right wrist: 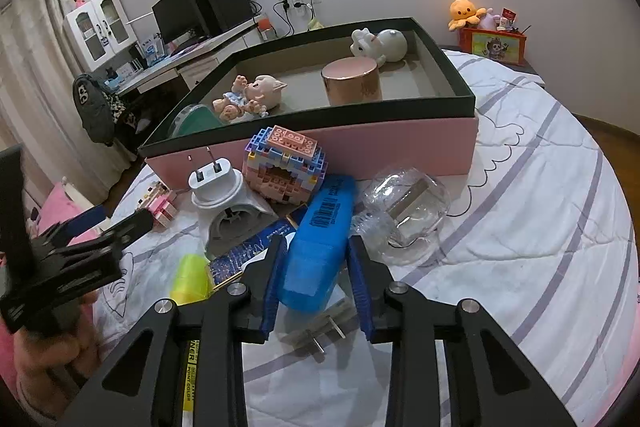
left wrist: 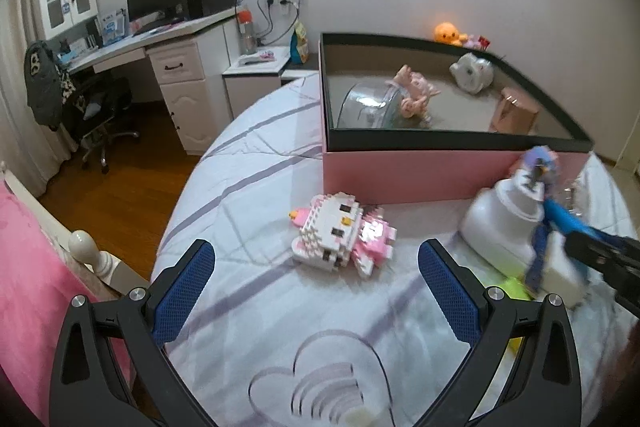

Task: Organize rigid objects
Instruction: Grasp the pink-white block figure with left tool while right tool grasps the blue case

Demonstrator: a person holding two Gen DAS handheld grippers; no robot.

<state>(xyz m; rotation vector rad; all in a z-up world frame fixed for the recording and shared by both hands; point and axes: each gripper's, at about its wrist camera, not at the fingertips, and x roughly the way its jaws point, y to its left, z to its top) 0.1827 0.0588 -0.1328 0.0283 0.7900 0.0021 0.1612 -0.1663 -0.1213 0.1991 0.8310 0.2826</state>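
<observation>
My right gripper (right wrist: 316, 267) is shut on a blue box with a barcode (right wrist: 320, 239) and holds it over the bed. My left gripper (left wrist: 316, 279) is open and empty above the quilt, just short of a pink-and-white brick cat (left wrist: 340, 237). The pink storage box (right wrist: 360, 147) with a dark rim stands behind the pile and holds a doll (right wrist: 248, 97), a copper tin (right wrist: 352, 81), a white figurine (right wrist: 380, 45) and a clear lid (left wrist: 368, 107). A white plug adapter (right wrist: 224, 203), a brick house (right wrist: 286, 167) and a clear plastic case (right wrist: 404, 215) lie in front of it.
A yellow-green cup (right wrist: 190, 279), a dark blue card (right wrist: 248, 251) and a small two-pin plug (right wrist: 328, 331) lie under my right gripper. The bed's edge drops to a wooden floor (left wrist: 132, 187) on the left, with a desk (left wrist: 172, 39) and chair beyond.
</observation>
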